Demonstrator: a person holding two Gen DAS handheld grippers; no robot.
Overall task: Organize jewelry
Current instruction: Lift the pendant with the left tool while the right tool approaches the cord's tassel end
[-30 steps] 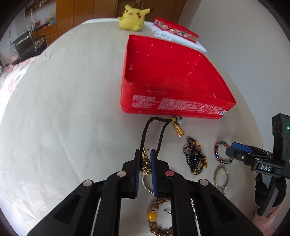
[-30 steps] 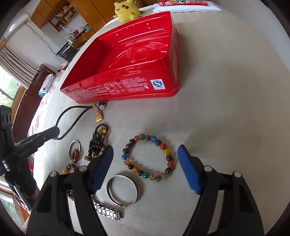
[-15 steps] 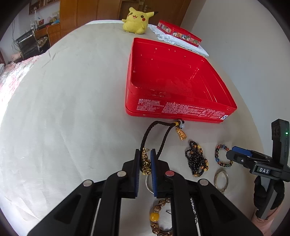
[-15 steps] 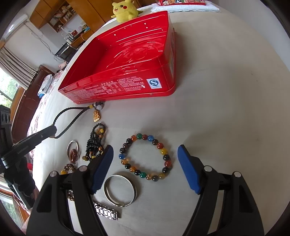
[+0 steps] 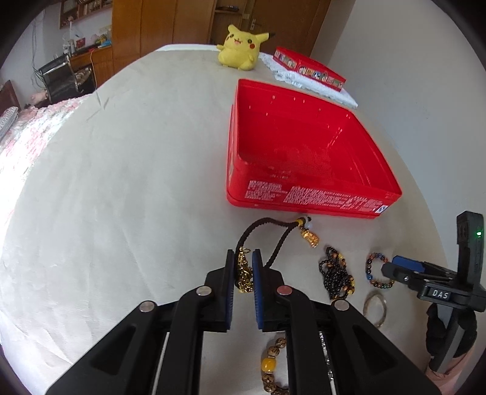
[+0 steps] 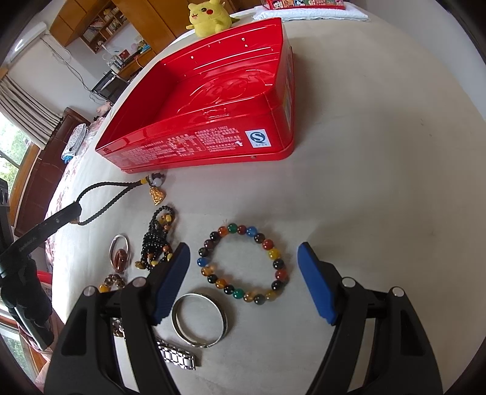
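Two grippers work over a pale cloth (image 5: 121, 182) strewn with jewelry. The left gripper (image 5: 243, 267) has its blue pads pressed together on a gold chain (image 5: 244, 272), which hangs bunched between them. A dark cord (image 5: 264, 231) loops out from the pads toward a red tin (image 5: 306, 194); its far end carries a few small beads and a gold pendant (image 5: 309, 238) that lies on the cloth just short of the tin's near wall.

The right gripper (image 6: 243, 279) stands spread wide, gripping nothing. A bracelet (image 6: 243, 264) of many-coloured beads lies flat on the cloth between its pads, apart from both. Just in front of the left pad lies a heap of black beads (image 6: 156, 243), with a small metal ring (image 6: 120, 246) around a brown stone beside it. A silver bangle (image 6: 199, 319) lies nearer the camera, beside the left finger, and a metal link band (image 6: 177, 358) sticks out from under that finger. A brown bead bracelet (image 5: 270, 364) with one yellow bead shows under the left gripper.

The tin is open and sits beyond all the jewelry, with white print on its near wall and nothing inside. Well past it sit a yellow plush (image 5: 241, 51) and a flat red box (image 5: 309, 68) on a white cloth (image 5: 319, 89). Wooden cabinets (image 5: 158, 27) stand at the back of the room.
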